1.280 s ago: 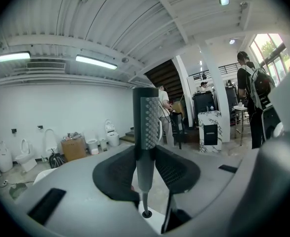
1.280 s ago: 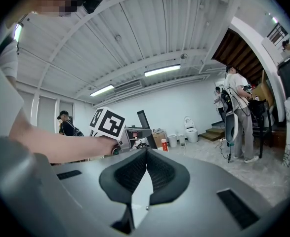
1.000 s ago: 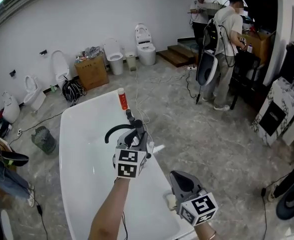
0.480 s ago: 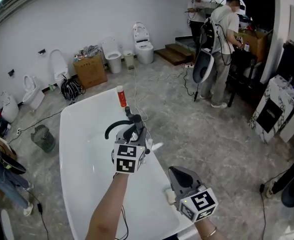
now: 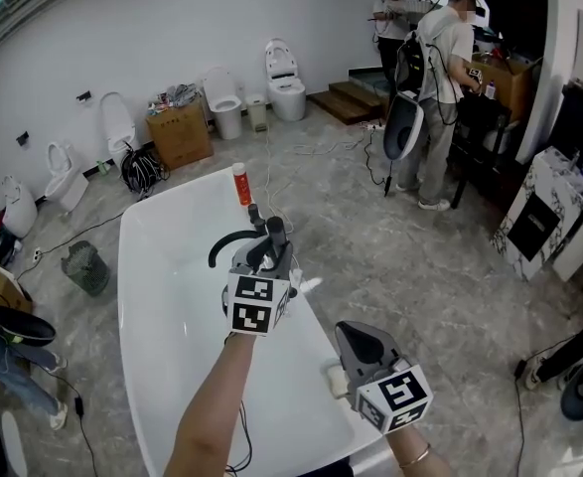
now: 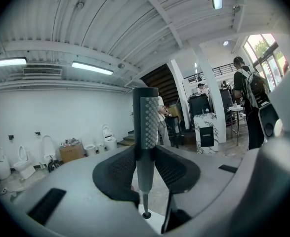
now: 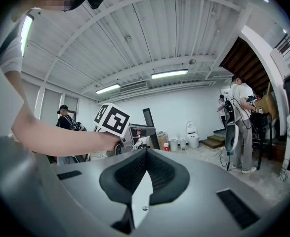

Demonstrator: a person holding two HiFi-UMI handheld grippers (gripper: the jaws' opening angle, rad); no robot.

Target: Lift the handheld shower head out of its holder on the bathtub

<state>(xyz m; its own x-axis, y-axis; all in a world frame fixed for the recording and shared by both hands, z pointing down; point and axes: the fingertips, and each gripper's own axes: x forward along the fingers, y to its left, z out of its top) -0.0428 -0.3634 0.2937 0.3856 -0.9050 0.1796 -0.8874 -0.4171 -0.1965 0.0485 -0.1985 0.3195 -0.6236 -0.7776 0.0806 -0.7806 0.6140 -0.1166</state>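
A slim grey shower head (image 6: 145, 122) with a dotted nozzle face stands upright between the pads of my left gripper (image 6: 145, 154), which is shut on its handle. In the head view the left gripper (image 5: 268, 244) is over the right rim of the white bathtub (image 5: 162, 296), and the black hose (image 5: 226, 244) arcs off to the left of it. My right gripper (image 5: 357, 342) hangs nearer me by the tub's near right rim. Its jaws meet at the tips (image 7: 145, 154) with nothing between them.
A red bottle (image 5: 240, 187) stands on the tub's far rim. Toilets (image 5: 287, 85) and a cardboard box (image 5: 181, 137) line the far wall. Cables run over the floor beside a mesh bin (image 5: 84, 267). Two people (image 5: 442, 87) stand at the back right.
Both grippers have risen a little and drifted slightly away from me. The left one still has the shower head in its jaws.
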